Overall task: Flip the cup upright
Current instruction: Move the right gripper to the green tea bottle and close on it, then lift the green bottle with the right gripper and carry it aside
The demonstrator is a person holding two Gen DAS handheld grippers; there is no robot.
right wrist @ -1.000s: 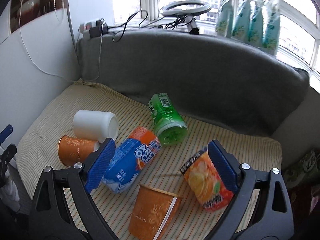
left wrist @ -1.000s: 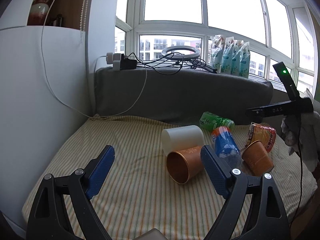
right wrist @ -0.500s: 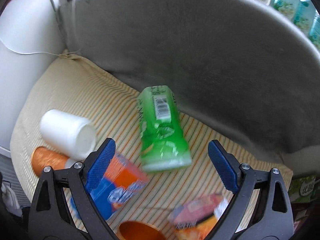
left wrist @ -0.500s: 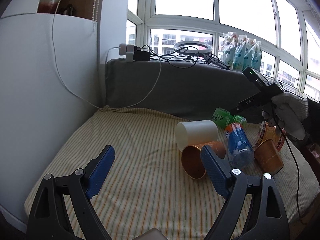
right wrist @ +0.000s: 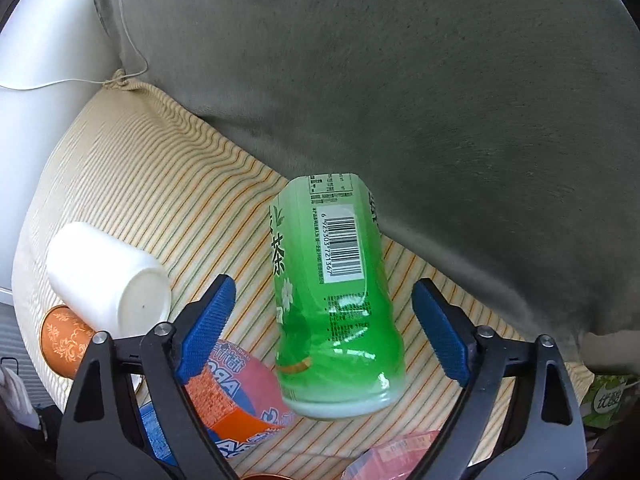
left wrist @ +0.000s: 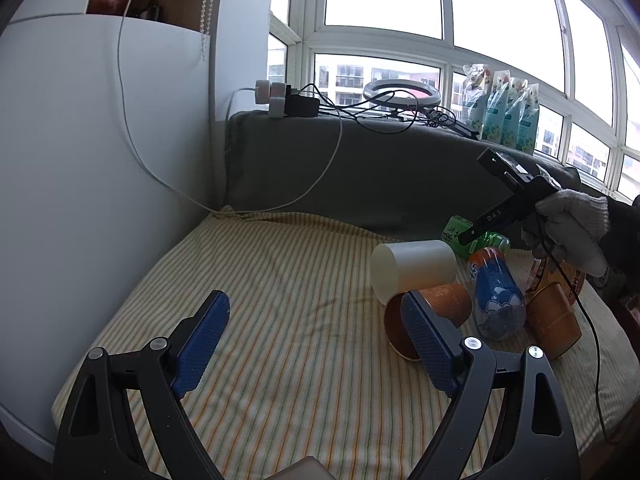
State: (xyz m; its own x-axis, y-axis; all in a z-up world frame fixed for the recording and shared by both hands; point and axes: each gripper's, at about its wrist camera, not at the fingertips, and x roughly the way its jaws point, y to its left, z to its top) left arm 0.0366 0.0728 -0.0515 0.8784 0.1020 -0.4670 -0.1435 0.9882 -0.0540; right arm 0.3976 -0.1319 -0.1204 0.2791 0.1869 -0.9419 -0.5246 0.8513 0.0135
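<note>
Several cups lie on their sides on a striped cushion [left wrist: 280, 320]. A green cup [right wrist: 336, 292] lies between the open jaws of my right gripper [right wrist: 324, 328], apart from both pads; it also shows in the left wrist view [left wrist: 472, 236]. A white cup [left wrist: 412, 268] [right wrist: 108, 280], an orange patterned cup [left wrist: 436, 312] [right wrist: 64, 340], a blue-and-orange cup [left wrist: 496, 292] [right wrist: 232, 392] and another orange cup [left wrist: 552, 320] lie close by. My left gripper [left wrist: 316, 340] is open and empty, its right pad in front of the orange patterned cup.
A grey backrest [right wrist: 400, 80] rises behind the cushion. A white wall [left wrist: 80, 160] stands on the left with a cable [left wrist: 320, 176] hanging down. A ring light [left wrist: 400, 92] and pouches [left wrist: 504, 112] sit on the windowsill. A red-and-orange package [left wrist: 576, 276] lies at the right.
My right gripper has moved forward and down onto the green cup, which now sits between its jaws. My left gripper has drawn back and to the left.
</note>
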